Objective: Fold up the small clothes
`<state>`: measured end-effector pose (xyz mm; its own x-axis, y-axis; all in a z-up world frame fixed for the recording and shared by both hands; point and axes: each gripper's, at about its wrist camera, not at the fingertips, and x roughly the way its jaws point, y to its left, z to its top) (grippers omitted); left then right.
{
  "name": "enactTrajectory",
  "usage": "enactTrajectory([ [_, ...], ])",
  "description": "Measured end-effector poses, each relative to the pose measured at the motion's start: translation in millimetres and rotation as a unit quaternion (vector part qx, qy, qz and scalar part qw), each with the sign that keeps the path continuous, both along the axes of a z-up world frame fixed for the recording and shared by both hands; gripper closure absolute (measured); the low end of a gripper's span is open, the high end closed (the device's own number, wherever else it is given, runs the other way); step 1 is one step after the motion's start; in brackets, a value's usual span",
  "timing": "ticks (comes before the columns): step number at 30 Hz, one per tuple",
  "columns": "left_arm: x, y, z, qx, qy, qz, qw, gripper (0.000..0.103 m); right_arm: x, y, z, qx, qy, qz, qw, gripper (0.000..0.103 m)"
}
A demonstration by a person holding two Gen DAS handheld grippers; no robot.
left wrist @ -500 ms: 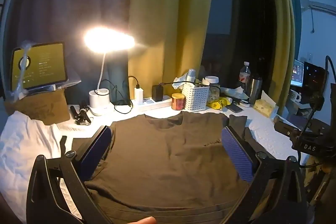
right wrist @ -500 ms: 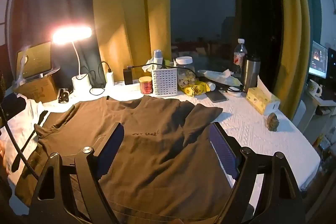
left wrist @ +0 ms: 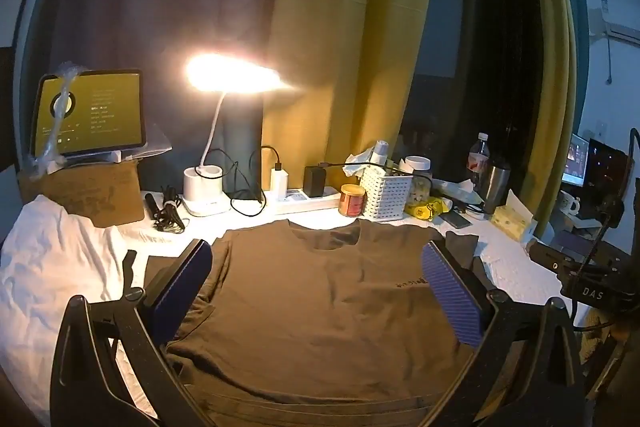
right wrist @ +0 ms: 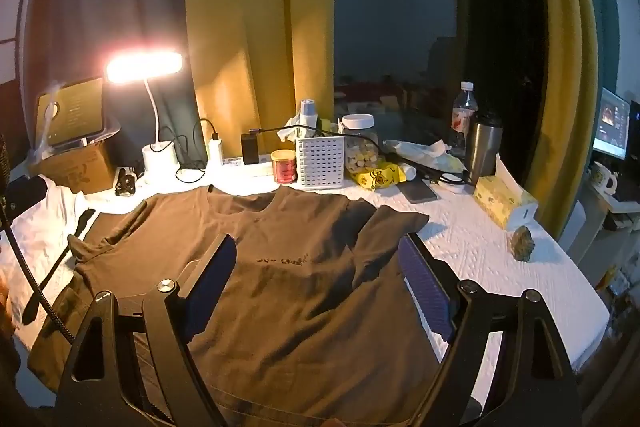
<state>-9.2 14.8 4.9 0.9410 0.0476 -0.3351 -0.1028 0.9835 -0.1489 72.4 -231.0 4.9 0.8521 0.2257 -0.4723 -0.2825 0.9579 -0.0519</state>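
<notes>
Curtains (right wrist: 260, 27) in yellow and dark cloth hang behind the counter (right wrist: 500, 259), which is covered with a white quilted sheet. Spread flat across the middle of that counter lies a brown T-shirt (right wrist: 288, 279), front up, collar toward the curtains, with a short line of dark print on its chest; its right sleeve is folded in over the body, and its hem reaches the near edge. A crumpled white cloth (left wrist: 44, 267) lies just beside the shirt on the left. Both pairs of tongs hover above the shirt's lower half with their blue-padded fingers spread wide and nothing between them: the left tongs (left wrist: 316, 291) over the chest, the right tongs (right wrist: 316, 283) framing the printed line. Along the back stand a cardboard box (left wrist: 92, 191) carrying a lit tablet (left wrist: 88, 111), a glowing white desk lamp (left wrist: 232, 75), a white perforated basket (right wrist: 320, 159), a steel tumbler (right wrist: 484, 147), a clear water bottle (right wrist: 464, 111), a white-lidded jar (right wrist: 360, 139) and a small red tin (right wrist: 284, 166). A yellow tissue box (right wrist: 502, 203) sits to the right, near a small dark stone (right wrist: 522, 243).
</notes>
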Motion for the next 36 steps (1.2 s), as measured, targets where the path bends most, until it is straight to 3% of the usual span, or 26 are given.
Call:
enactTrajectory([
  [36, 5.2, 5.7, -2.7, 0.013, -0.005, 0.004, 0.9999, 0.001, 1.8, 4.8, -3.5, -0.001, 0.001, 0.004, 1.0, 0.017],
])
